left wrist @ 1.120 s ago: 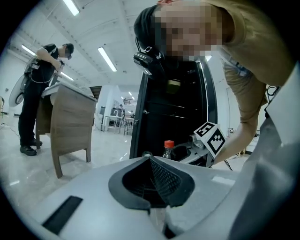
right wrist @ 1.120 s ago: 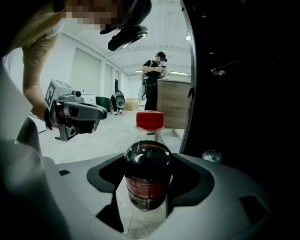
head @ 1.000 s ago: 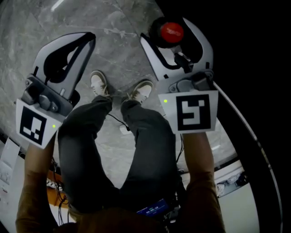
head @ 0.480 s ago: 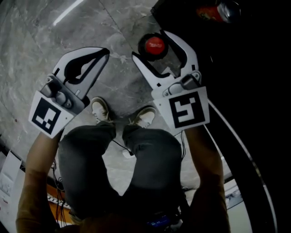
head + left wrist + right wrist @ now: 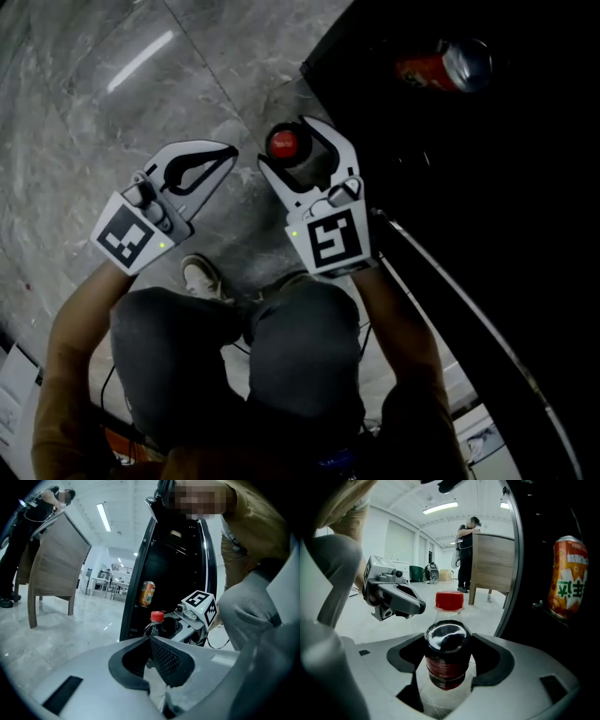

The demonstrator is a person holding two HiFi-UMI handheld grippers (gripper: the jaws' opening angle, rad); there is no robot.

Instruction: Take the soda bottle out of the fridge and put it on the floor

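Note:
The soda bottle (image 5: 283, 143), dark cola under a red cap, stands upright between the jaws of my right gripper (image 5: 287, 148), which is shut on its shoulder just below the neck. In the right gripper view the bottle (image 5: 446, 656) fills the gap between the black pads. It hangs over the grey marble floor (image 5: 112, 94), just outside the black fridge (image 5: 450, 169). My left gripper (image 5: 228, 150) is to the bottle's left, shut with nothing in it. From the left gripper view, the bottle's cap (image 5: 157, 616) shows beyond the closed jaws of the left gripper (image 5: 150, 640).
An orange-red can (image 5: 441, 67) lies inside the dark fridge; the same can (image 5: 569, 576) is on a shelf to the bottle's right. The person's legs and a shoe (image 5: 199, 275) are below the grippers. A wooden counter (image 5: 492, 566) with a person beside it stands farther back.
Both grippers have moved away from the head camera and look smaller, the bottle going along in the right one. The fridge's dark inside and the can have come into view.

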